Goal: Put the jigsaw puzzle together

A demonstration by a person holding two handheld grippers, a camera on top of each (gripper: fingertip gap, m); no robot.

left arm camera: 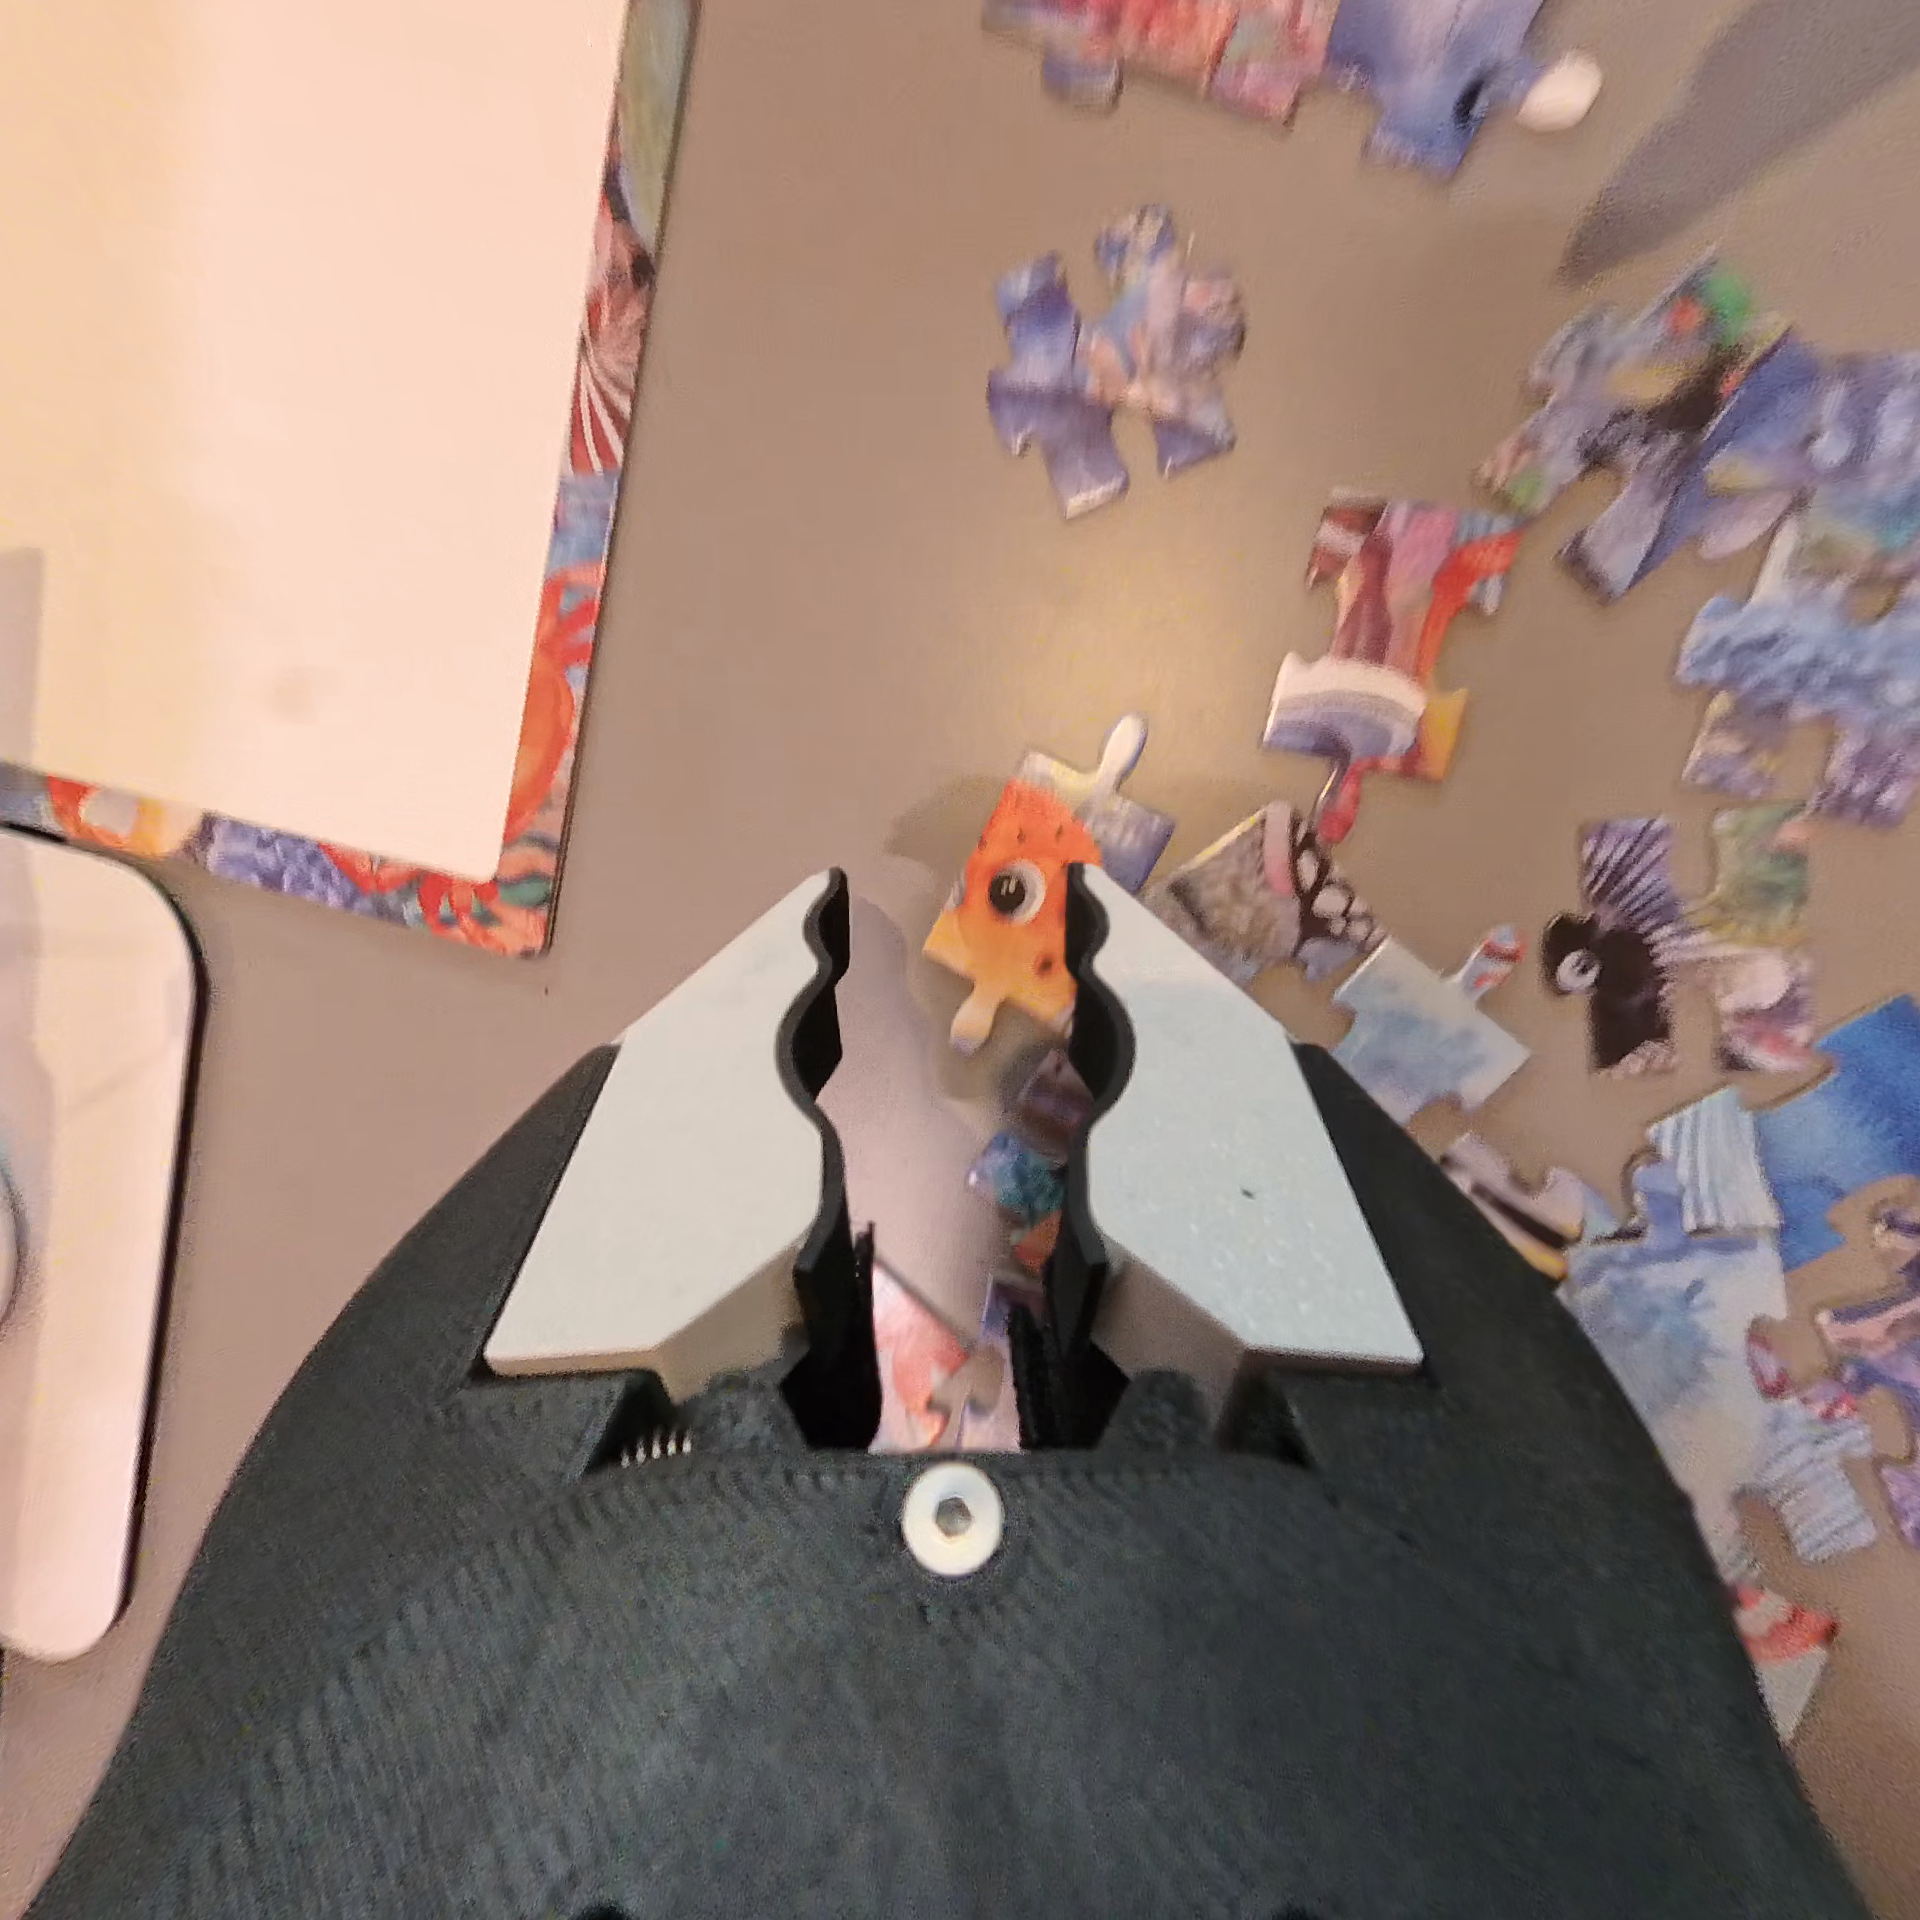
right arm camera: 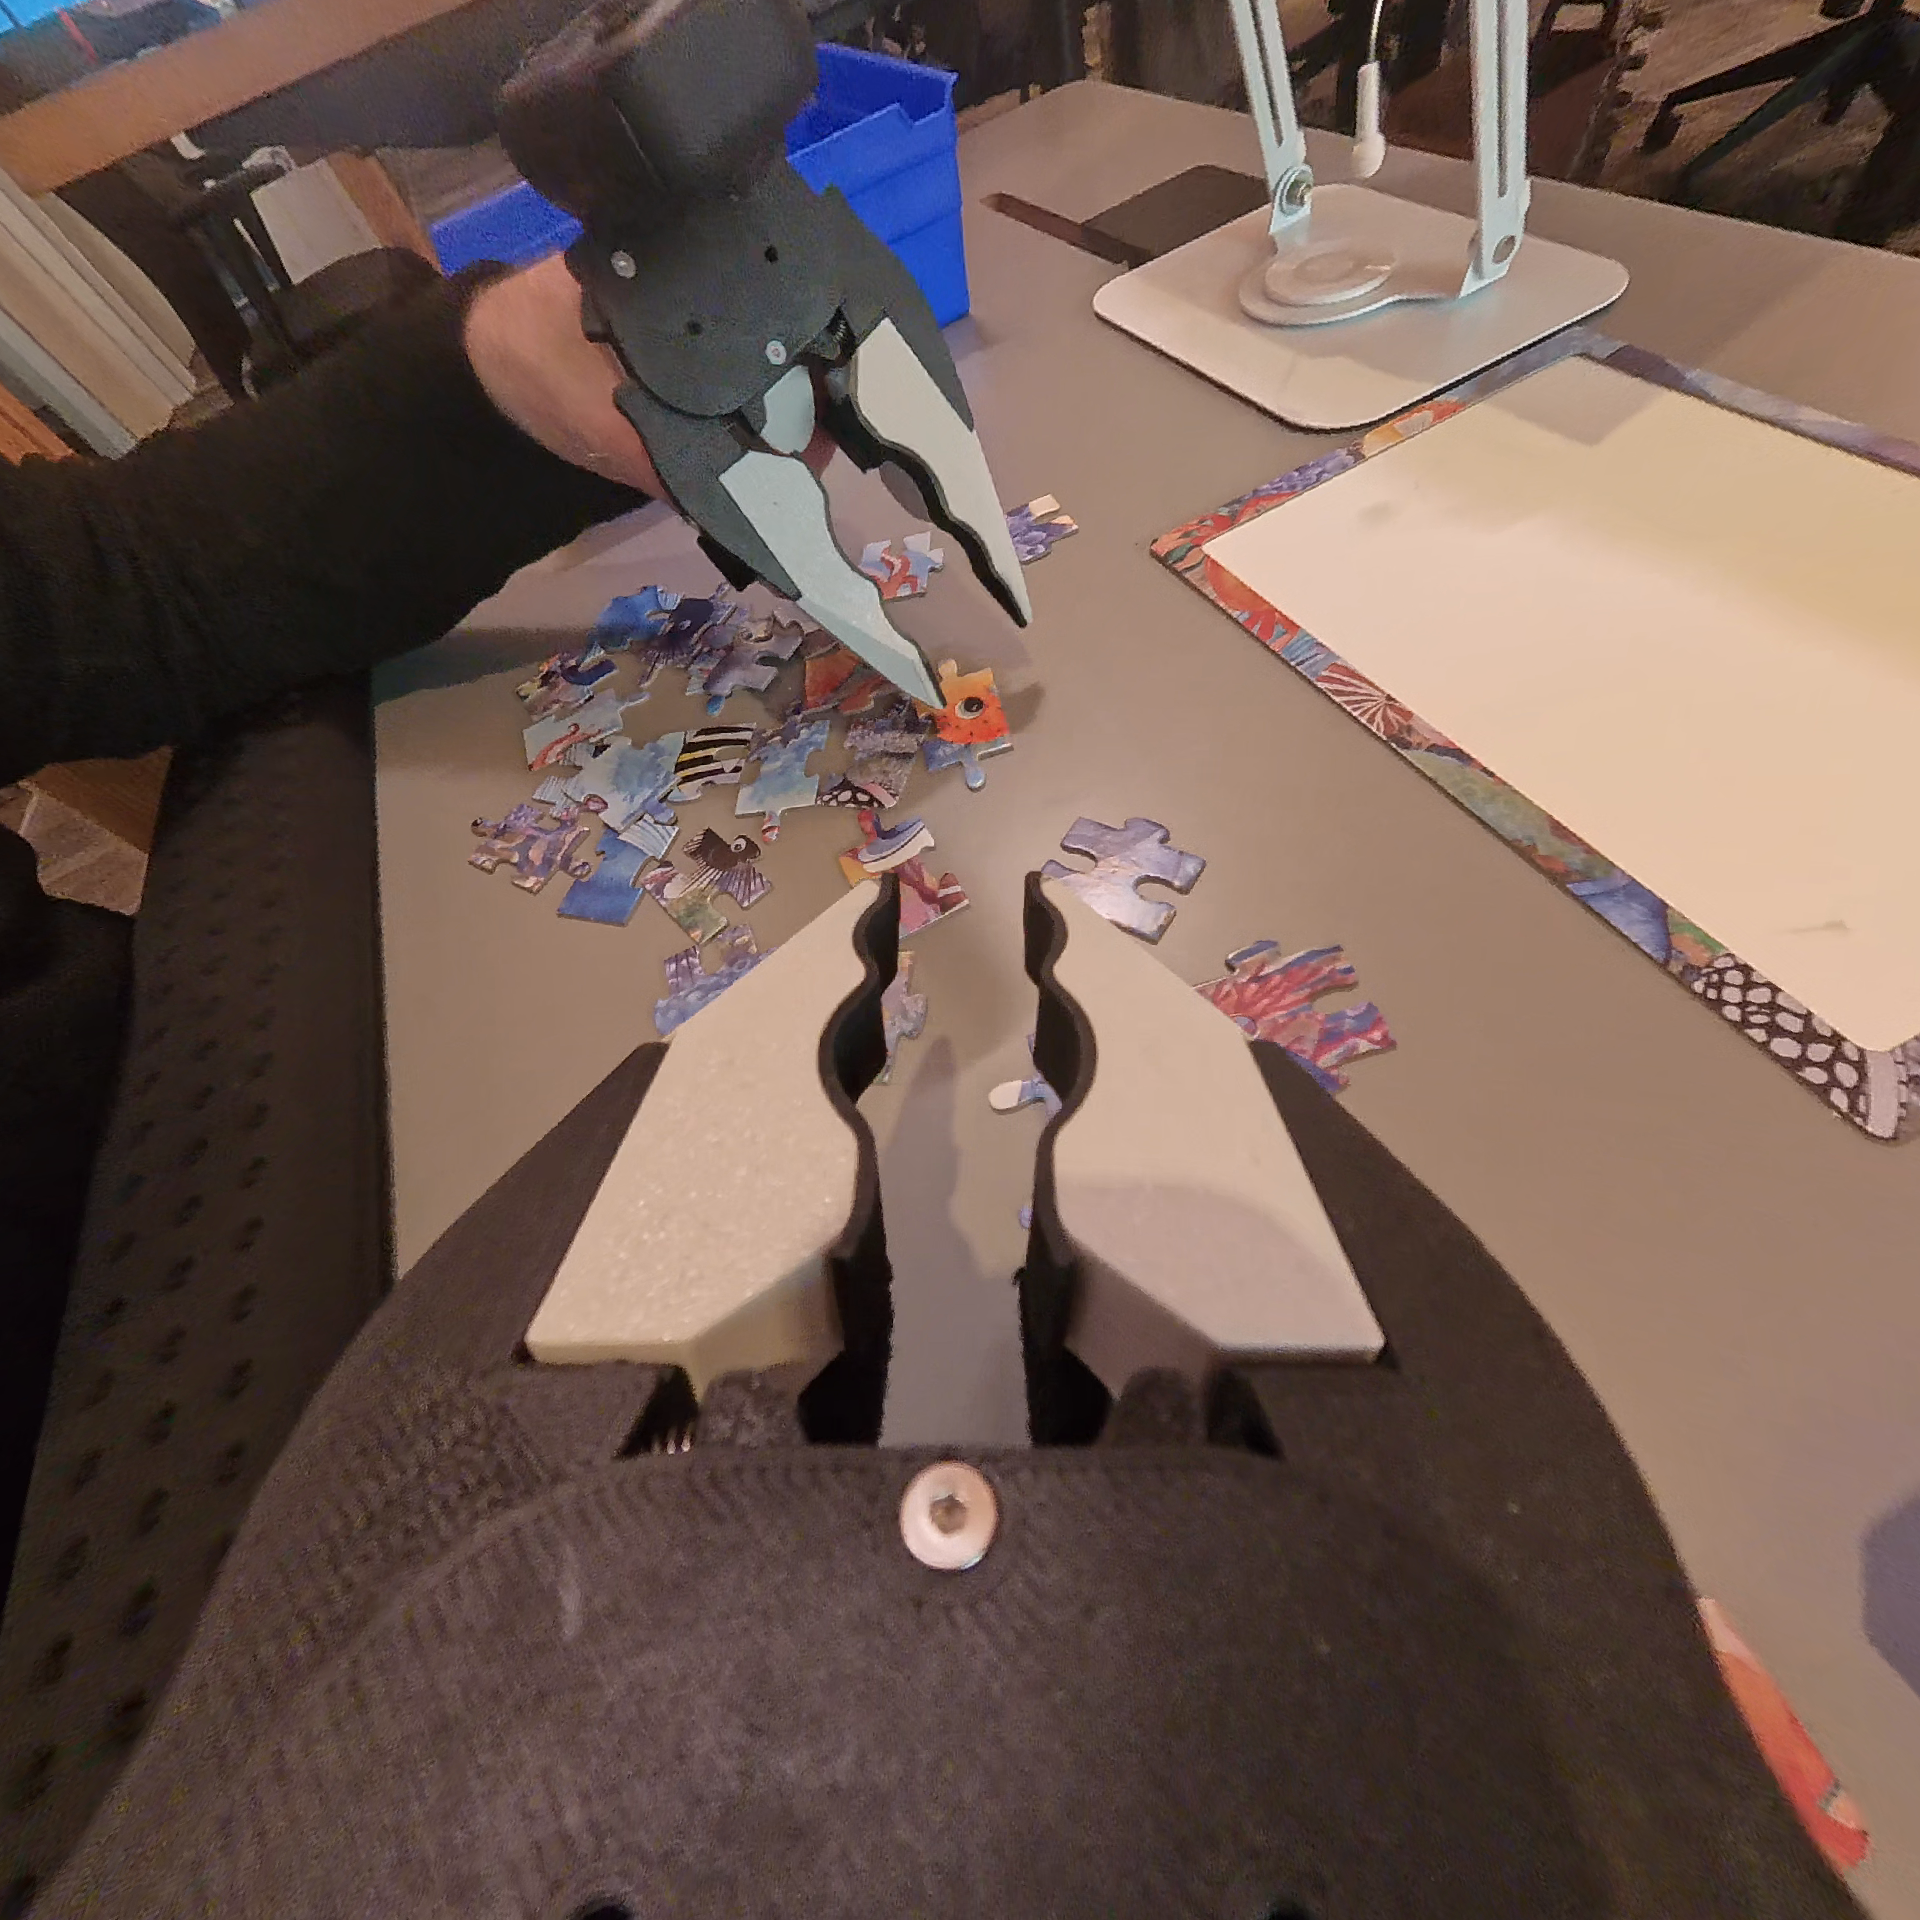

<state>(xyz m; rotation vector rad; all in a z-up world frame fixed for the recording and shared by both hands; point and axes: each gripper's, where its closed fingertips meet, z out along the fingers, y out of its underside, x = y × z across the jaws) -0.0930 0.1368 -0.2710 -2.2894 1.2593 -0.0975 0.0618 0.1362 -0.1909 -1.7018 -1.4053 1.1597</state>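
Held the left claw [left arm camera: 958, 883] steeply nose-down at the edge of the scattered jigsaw pieces [right arm camera: 665, 769], parted to a moderate gap and gripping nothing, with the orange fish piece [left arm camera: 1003, 935] framed between its tips. Judged that piece the target: lying flat and face-up on the grey bench [left arm camera: 831, 520] at the rim of the heap, open bench on the side toward the tray, so the easiest one to straddle. Saw, from the right wrist view, one fingertip [right arm camera: 914, 675] down at the piece's edge and the other raised off the bench; could not tell for certain whether touching. Took the steep tilt as a way to get a thin tip against flat card. Held the right claw [right arm camera: 961, 883] low and back, likewise partly open and empty, above a few stray blue and red pieces, clear of the left one and probably waiting to steady or receive. Found the puzzle tray [right arm camera: 1351, 675] well apart from the heap, white bed bare inside its patterned border, no piece laid in, hence the task judged barely begun. Noted a blue bin [right arm camera: 894, 156] and a white stand [right arm camera: 1351, 312] at the back of the bench, away from the work. Expected trouble from thin card sliding instead of lifting, and from neighbouring pieces pressed against the fish piece's heap side.
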